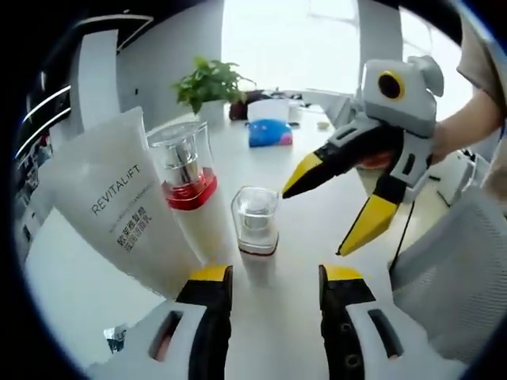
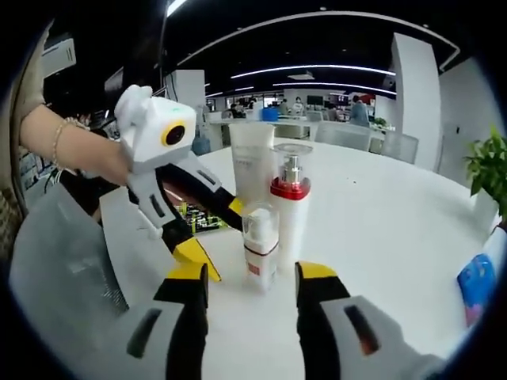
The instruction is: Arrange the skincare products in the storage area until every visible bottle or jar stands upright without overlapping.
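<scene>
Three skincare items stand upright and close together on the white table [image 1: 79, 293]. A small white bottle [image 1: 255, 222] [image 2: 260, 247] with a clear square cap stands nearest. Beside it is a tall white pump bottle [image 1: 190, 190] [image 2: 291, 207] with a red band under a clear cap. A white REVITALIFT tube [image 1: 119, 206] [image 2: 252, 157] stands behind them. My left gripper [image 1: 276, 275] [image 2: 223, 239] is open, its yellow tips just short of the small bottle. My right gripper [image 2: 252, 275] [image 1: 317, 222] is open too, facing the small bottle from the opposite side, holding nothing.
A potted plant [image 1: 210, 83] [image 2: 487, 170] and a blue-and-white pack [image 1: 268, 127] [image 2: 475, 286] sit farther off on the table. A grey chair [image 1: 459, 269] [image 2: 55, 261] stands at the table's edge by the person's arm [image 2: 71, 146].
</scene>
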A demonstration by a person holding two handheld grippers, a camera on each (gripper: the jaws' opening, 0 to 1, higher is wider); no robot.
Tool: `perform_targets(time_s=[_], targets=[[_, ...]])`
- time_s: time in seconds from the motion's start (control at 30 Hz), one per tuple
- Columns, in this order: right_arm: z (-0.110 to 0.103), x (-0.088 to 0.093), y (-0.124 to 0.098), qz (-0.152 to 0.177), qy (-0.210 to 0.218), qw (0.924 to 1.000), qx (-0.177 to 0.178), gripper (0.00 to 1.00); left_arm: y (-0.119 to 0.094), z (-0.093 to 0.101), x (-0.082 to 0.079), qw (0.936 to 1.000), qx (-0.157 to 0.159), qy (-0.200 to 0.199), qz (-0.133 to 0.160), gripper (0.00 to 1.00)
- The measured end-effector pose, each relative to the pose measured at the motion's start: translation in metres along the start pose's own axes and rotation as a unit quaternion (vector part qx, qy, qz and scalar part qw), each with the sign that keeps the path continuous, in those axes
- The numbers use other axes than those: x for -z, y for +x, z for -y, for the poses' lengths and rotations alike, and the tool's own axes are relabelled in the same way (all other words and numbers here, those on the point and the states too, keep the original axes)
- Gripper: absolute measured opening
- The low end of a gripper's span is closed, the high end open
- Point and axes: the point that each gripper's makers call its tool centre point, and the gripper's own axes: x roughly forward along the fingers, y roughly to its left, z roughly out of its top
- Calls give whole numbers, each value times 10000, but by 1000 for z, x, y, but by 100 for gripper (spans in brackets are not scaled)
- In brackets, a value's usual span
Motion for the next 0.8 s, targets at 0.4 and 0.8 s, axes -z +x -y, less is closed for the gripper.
perform_targets(time_s=[0.4,0.8], targets=[[-14,11,-12,-145,9,9999,-79,58,-37,6,22,9944,-509,-927,10,60],[-19,18,-28,-241,248,9994,-43,70,-89,12,49,9791,-1101,-1711,66,77]])
